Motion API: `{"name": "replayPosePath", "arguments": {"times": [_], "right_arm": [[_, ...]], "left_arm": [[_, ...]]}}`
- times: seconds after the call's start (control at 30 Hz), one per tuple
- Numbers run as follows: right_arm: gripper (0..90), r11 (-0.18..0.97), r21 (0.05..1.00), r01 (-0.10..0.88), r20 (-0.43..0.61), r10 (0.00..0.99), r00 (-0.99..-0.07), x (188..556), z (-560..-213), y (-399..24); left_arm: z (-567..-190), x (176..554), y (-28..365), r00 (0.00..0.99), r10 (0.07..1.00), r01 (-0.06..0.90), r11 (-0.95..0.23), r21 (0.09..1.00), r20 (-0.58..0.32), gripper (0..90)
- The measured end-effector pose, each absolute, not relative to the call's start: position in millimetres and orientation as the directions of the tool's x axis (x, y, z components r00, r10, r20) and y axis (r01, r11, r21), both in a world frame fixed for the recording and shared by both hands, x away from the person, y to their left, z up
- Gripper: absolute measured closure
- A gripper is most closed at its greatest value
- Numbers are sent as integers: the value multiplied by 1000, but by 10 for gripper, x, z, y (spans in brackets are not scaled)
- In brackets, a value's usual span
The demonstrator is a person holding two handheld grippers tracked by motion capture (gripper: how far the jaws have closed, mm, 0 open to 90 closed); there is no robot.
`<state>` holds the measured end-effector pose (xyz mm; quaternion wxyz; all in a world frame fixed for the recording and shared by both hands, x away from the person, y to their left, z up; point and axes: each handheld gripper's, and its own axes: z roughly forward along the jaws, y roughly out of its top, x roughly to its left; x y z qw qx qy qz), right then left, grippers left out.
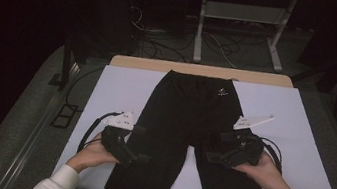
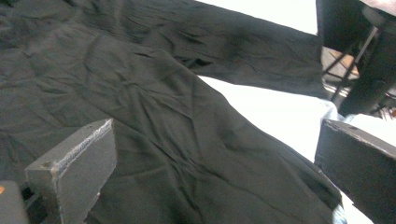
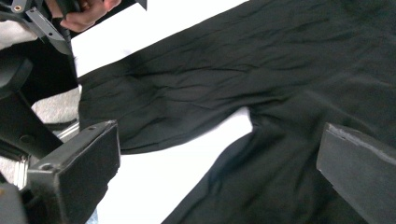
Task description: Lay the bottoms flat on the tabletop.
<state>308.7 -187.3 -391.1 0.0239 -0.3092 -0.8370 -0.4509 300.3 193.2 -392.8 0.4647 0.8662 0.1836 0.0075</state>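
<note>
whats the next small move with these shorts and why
Probably lower the left tongs onto the near hem of the left leg and close. The black shorts lie flat on the white table, waistband at the far end; both the left and the right tongs hover open over the legs, gripping nothing.

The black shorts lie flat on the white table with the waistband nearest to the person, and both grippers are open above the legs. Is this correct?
Not fully. The high view shows the waistband of the black shorts at the table's far edge; the leg openings lie nearest the person. The left gripper and right gripper are indeed open above the legs.
</note>
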Motion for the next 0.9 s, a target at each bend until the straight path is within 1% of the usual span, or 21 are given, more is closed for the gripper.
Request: {"name": "replayPosePath", "arguments": {"times": [0.3,0.53,0.67,0.9], "right_arm": [[0,338,752,566,329,552,-766,3101,-3971,-2177],[0,274,771,574,334,595,-731,3063,-4037,-2389],[0,232,784,576,337,621,-707,3013,-4113,-2511],[0,197,802,563,323,650,-688,2940,-4199,-2622]], "left_arm": [[-3955,3097,1936,908,379,337,-410,848,-178,0],[-4017,3141,1973,874,440,357,-296,886,-205,0],[-4091,3130,2012,855,471,372,-267,889,-216,0],[-4178,3079,2079,822,526,378,-219,900,-217,0]]}}
